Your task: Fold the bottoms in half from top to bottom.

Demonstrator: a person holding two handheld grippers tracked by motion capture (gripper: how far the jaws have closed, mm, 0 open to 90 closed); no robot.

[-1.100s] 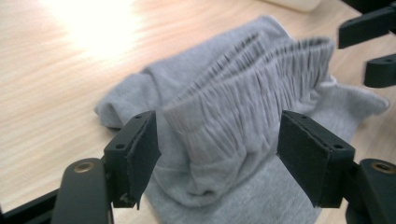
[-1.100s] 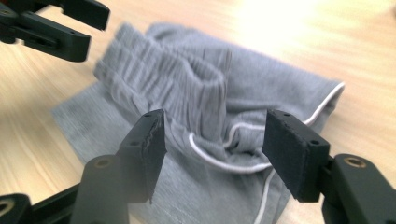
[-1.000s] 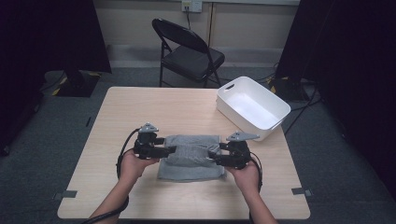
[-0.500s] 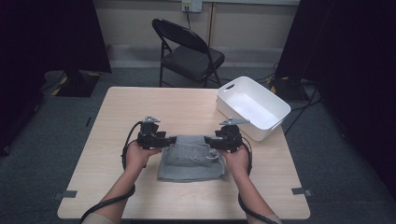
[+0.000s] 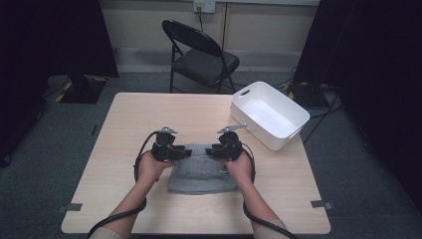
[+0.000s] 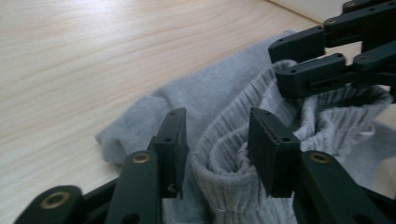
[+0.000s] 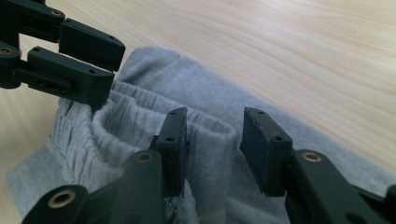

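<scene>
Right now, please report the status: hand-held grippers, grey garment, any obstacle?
Left hand-held gripper and right hand-held gripper: jaws closing, straddling ribbed waistband, not clamped. Grey garment folded on table. White bin stands apart; no obstacle.

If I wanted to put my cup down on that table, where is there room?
The far-left stretch of the table, left of the white bin, is bare, as is the near edge around the forearms. The middle is crowded: both grippers meet over the grey garment.
</scene>
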